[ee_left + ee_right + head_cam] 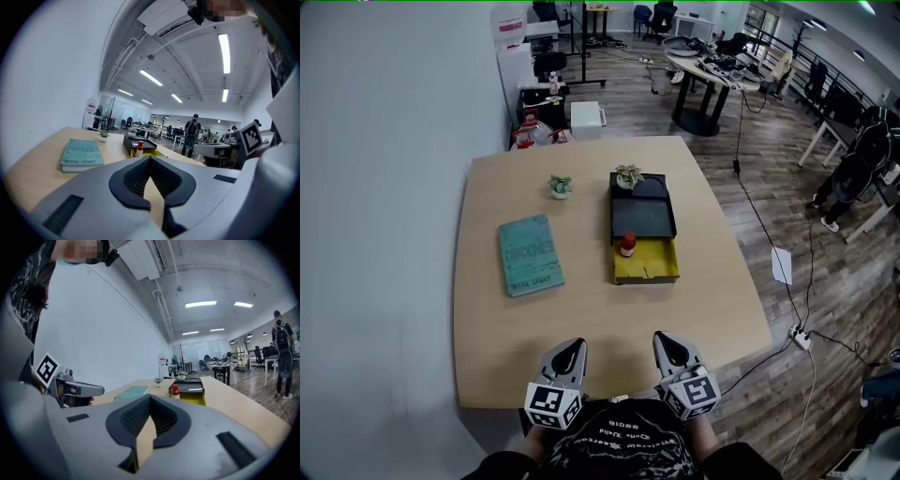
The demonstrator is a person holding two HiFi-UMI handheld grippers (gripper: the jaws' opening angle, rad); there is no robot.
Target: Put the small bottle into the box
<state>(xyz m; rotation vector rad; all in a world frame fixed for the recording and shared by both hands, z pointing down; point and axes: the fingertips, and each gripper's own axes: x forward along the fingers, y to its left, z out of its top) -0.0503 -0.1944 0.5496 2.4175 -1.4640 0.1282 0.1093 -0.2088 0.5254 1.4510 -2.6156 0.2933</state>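
The small bottle (627, 246) with a red cap stands upright at the far left corner of the yellow box (649, 264), against the black box (643, 214) behind it. It also shows small and far off in the left gripper view, bottle (139, 148), and in the right gripper view, bottle (175, 391). My left gripper (572, 347) and right gripper (667, 339) hover side by side over the table's near edge, well short of the boxes. Both are shut and hold nothing: left gripper (151, 176), right gripper (149, 418).
A teal book (530, 254) lies left of the boxes. A small potted plant (560, 186) stands behind it, another plant (628, 175) on the black box's far end. The wooden table (487, 347) is bare near me. A wall runs along the left; desks and people are beyond.
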